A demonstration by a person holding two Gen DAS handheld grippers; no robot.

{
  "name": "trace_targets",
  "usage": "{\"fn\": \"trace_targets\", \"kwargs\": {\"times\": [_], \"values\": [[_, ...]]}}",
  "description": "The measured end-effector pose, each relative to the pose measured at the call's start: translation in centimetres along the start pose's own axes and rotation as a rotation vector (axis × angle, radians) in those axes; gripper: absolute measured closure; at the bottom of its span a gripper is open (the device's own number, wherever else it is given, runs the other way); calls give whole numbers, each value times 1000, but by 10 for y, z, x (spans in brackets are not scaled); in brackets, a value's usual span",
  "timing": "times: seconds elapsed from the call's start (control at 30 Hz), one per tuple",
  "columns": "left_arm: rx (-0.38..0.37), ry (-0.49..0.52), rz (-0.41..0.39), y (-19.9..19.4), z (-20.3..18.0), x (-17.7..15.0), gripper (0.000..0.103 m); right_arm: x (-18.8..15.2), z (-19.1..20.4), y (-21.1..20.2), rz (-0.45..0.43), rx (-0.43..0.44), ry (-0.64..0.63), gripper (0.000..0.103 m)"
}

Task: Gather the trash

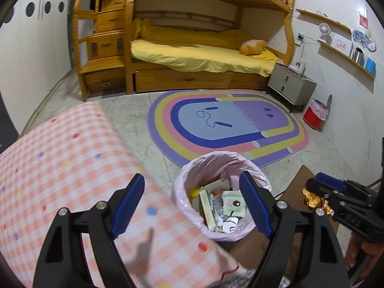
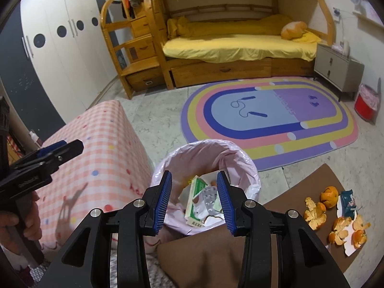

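Observation:
A bin with a pink liner [image 1: 184,187] [image 2: 240,158] stands on the floor between a pink checked table and a brown surface. It holds boxes, blister packs and paper. My left gripper [image 1: 192,206] is open and empty, above the bin's near rim and the table edge. My right gripper [image 2: 194,204] is open and empty, over the bin's opening. Orange peels [image 2: 336,225] [image 1: 312,200] and a dark teal wrapper [image 2: 348,201] lie on a white sheet on the brown surface [image 2: 300,192], right of the bin. The right gripper also shows in the left wrist view [image 1: 319,187] by the peels.
The pink checked table [image 1: 60,168] [image 2: 96,156] is at the left. A rainbow rug [image 1: 228,124] lies beyond the bin, then a wooden bunk bed [image 1: 192,55]. A grey nightstand [image 1: 290,86] and a red bin [image 1: 314,115] stand at the right wall.

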State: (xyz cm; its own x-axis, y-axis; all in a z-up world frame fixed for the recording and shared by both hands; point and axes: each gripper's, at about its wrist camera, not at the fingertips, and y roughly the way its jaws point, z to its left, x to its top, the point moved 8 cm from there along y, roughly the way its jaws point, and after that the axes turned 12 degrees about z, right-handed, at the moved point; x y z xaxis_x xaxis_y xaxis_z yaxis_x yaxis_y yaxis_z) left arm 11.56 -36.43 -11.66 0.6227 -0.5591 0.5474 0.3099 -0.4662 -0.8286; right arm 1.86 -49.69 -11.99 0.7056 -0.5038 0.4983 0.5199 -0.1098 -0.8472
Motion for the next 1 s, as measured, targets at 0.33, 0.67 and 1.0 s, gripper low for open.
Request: {"fn": "trace_targets", "kwargs": {"times": [0.33, 0.67, 1.0], "values": [[111, -74, -51, -83, 42, -33, 7, -12, 59, -64, -43, 24, -70, 12], [290, -229, 6, -168, 102, -98, 7, -29, 151, -107, -39, 122, -218, 11], [422, -374, 19, -228, 149, -154, 7, -47, 221, -141, -56, 238, -374, 11]]}}
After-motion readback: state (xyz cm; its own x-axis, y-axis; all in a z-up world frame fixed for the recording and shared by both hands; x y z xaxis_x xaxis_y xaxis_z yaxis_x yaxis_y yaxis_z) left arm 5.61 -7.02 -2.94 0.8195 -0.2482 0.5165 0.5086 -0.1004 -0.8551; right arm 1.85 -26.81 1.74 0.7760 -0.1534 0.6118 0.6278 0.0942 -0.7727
